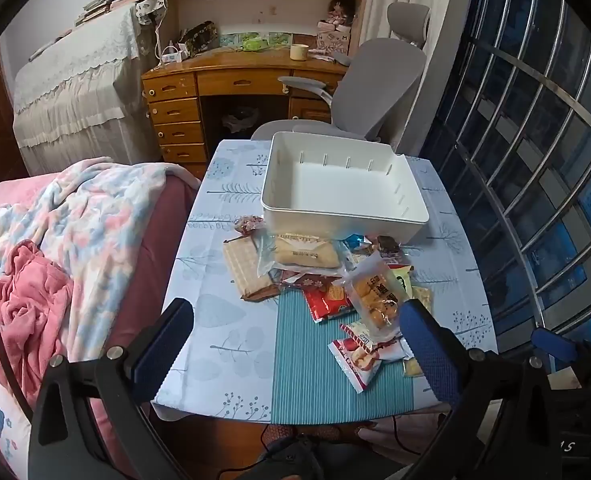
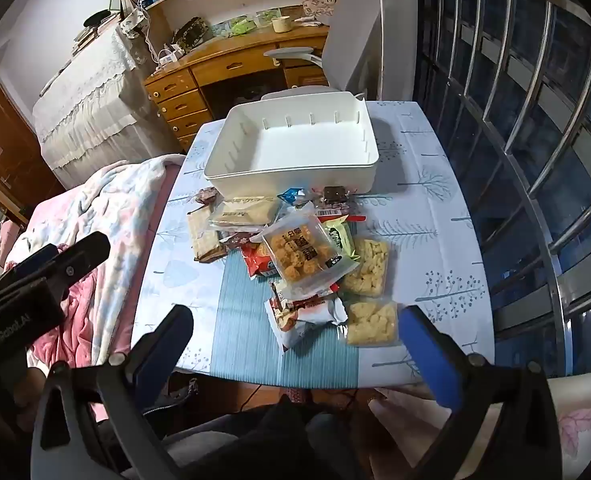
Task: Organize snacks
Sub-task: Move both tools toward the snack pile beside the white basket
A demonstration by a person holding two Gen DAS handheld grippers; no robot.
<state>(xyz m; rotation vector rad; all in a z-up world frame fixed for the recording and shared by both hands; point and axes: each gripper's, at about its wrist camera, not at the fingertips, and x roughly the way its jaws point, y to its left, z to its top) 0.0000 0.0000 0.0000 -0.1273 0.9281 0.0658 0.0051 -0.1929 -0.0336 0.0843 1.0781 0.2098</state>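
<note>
Snacks (image 2: 307,256) lie mid-bench ahead of your wide-open, empty right gripper (image 2: 295,344), nearer than your equally open left gripper (image 1: 295,344).

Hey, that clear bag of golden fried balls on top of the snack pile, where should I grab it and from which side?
Probably take the clear bag of fried balls by its flat sealed edge nearest you, coming down from above with the open right hand-held gripper. It lies flat atop the pile, so its puffy middle looks too wide and slippery to pinch, while that thin edge sticks out free.
</note>
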